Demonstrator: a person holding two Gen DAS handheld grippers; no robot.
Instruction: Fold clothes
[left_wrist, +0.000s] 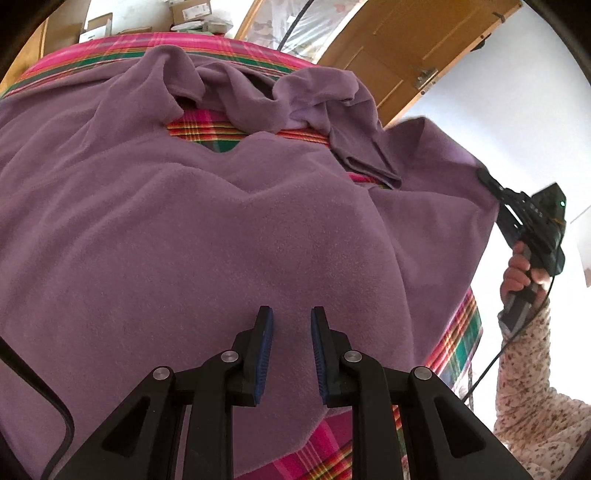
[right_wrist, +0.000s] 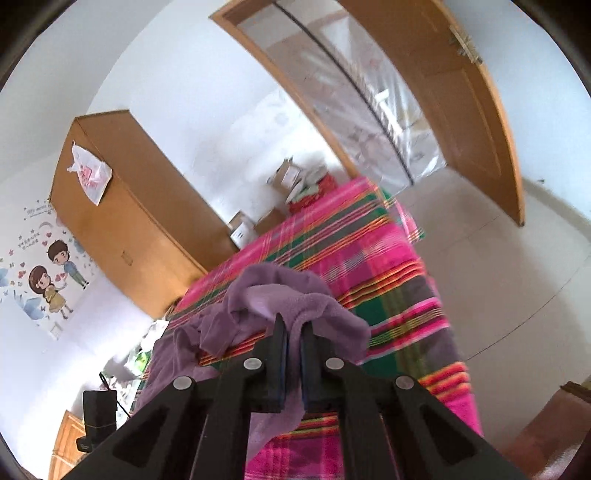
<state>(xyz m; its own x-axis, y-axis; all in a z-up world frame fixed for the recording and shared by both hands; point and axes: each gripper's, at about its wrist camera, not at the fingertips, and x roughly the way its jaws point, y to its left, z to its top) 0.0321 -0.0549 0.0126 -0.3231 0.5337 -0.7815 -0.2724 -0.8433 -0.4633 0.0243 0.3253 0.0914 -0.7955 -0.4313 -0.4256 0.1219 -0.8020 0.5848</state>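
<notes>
Left wrist view: purple fleece garment (left_wrist: 177, 229) spread across most of the plaid bedspread (left_wrist: 218, 131), reaching the frame's edge at 9 o'clock, with a bare plaid patch at 12 o'clock between the body and the rumpled collar. Left tongs (left_wrist: 291, 317) at 6 o'clock, hovering over the fleece, jaws partly apart, nothing between the blue pads (left_wrist: 267, 343). Hard to tell whether the tips touch the cloth. At 3 o'clock, the garment's far corner lifted off the bed and pinched in the right tongs (left_wrist: 484, 177), held by a hand (left_wrist: 521, 275) in a floral sleeve (left_wrist: 532, 376). Beyond that, pale floor and a wooden door (left_wrist: 417, 44) at 1 o'clock, room free past the bed's right edge.

Right wrist view: wardrobe (right_wrist: 129, 221) at 9 o'clock, boxes (right_wrist: 266, 221) near the bed's far end at 12 o'clock. Right tongs (right_wrist: 293, 325) at 6 o'clock clamped on a fold of the purple fleece, cloth bunched above the tips and hanging below. Bedspread's right edge running toward 4 o'clock, open tiled floor (right_wrist: 517, 277) at 3 o'clock. Bed's surface blurred; rest of the garment cut off behind the tongs.
</notes>
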